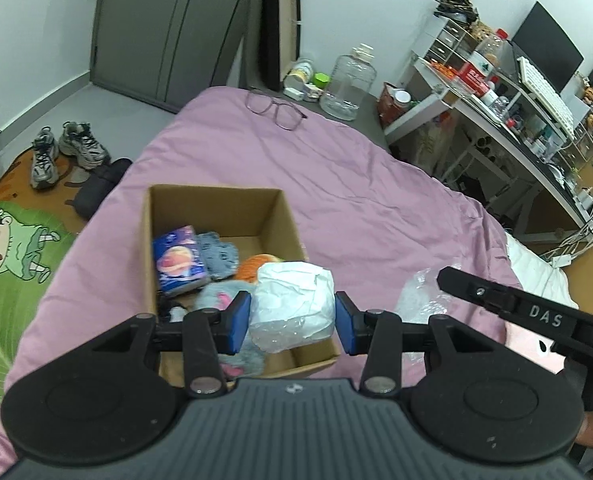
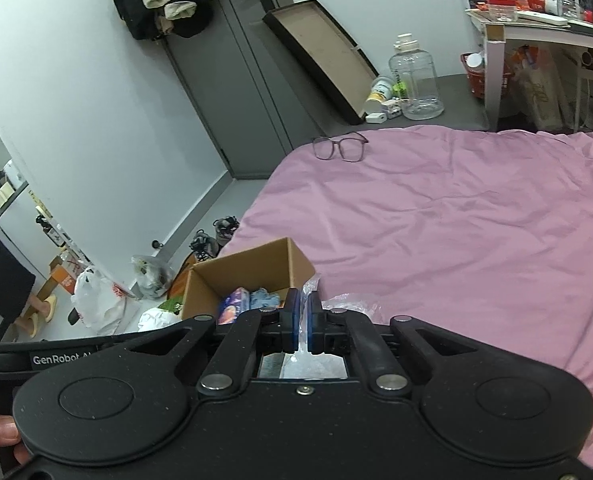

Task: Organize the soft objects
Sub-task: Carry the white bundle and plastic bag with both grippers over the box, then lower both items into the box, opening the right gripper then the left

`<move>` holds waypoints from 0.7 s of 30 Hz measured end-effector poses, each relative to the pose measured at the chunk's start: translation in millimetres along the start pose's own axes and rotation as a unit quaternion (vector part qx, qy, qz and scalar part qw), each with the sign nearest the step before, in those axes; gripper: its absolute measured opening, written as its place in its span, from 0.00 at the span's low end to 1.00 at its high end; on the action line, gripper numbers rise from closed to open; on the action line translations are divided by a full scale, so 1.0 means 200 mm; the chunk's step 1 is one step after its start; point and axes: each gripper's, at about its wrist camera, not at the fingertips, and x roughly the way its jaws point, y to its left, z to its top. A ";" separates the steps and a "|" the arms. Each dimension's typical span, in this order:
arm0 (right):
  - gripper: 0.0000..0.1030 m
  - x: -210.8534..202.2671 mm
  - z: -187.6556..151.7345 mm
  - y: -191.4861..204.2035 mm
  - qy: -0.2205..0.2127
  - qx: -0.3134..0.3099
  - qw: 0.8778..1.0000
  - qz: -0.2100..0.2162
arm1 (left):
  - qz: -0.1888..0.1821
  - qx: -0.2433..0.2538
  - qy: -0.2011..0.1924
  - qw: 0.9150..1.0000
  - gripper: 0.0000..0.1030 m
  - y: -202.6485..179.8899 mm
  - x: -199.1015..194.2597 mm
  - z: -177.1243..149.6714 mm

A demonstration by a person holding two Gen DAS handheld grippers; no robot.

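A cardboard box (image 1: 216, 204) stands on the pink bed cover and holds a blue tissue pack (image 1: 178, 264), a blue knit cloth (image 1: 218, 256), an orange plush (image 1: 256, 264) and a grey plush (image 1: 216, 300). My left gripper (image 1: 292, 320) is open, its blue pads either side of a white wrapped bundle (image 1: 292, 300) at the box's near right corner, small gaps showing. My right gripper (image 2: 303, 320) is shut on a clear plastic bag (image 2: 348, 302) just right of the box (image 2: 252, 268). The bag also shows in the left wrist view (image 1: 420, 296).
Glasses (image 1: 274, 108) lie at the bed's far end. A water jug (image 1: 348, 80) and small items stand on the grey surface beyond. A cluttered desk (image 1: 516, 120) is at right. Shoes (image 1: 68, 148) and a mat are on the floor at left.
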 end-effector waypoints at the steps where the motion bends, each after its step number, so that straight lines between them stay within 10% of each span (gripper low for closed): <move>1: 0.03 0.00 0.00 0.01 -0.001 0.000 1.000 0.003 | 0.003 -0.001 0.000 1.000 0.42 0.02 -0.01 0.00; 21: 0.03 0.21 0.04 0.21 0.028 -0.005 0.998 0.061 | 0.018 -0.037 0.004 0.999 0.42 0.24 0.08 0.05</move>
